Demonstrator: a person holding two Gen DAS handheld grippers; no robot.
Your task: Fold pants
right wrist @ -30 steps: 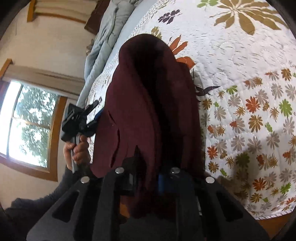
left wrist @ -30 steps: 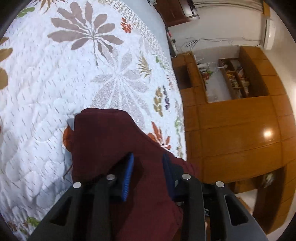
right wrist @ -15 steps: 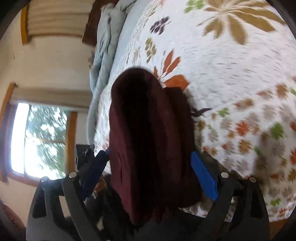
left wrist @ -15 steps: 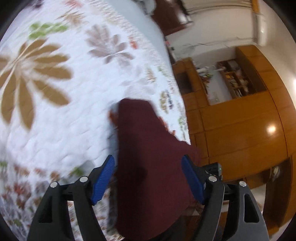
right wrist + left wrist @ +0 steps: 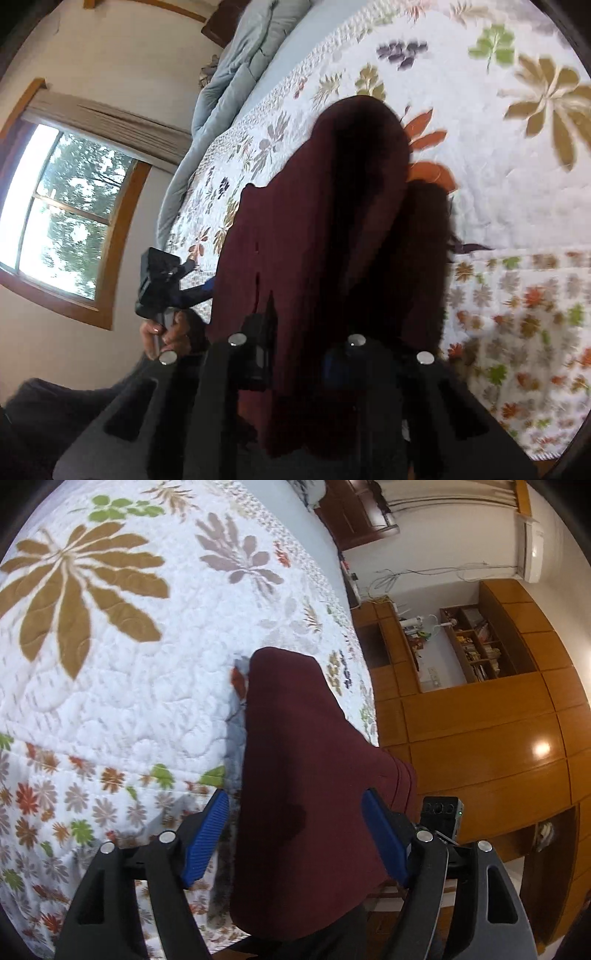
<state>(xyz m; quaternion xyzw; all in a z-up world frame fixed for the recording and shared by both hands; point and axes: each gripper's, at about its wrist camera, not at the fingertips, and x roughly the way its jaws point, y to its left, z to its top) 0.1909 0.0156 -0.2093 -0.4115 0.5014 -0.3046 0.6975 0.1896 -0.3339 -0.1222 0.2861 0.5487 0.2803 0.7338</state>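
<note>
Item: maroon pants (image 5: 310,775), lying bunched on the bed's quilt (image 5: 122,686), fold unfinished. I am holding the left claw (image 5: 295,834) released astride them; the right claw (image 5: 299,354) is closing on the fabric.

Daylight from the window (image 5: 62,218) backlights a dim, blurred right view; both views bend at edges.

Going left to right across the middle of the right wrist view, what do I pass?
Window → left gripper held in a hand → maroon pants → floral quilt.
</note>
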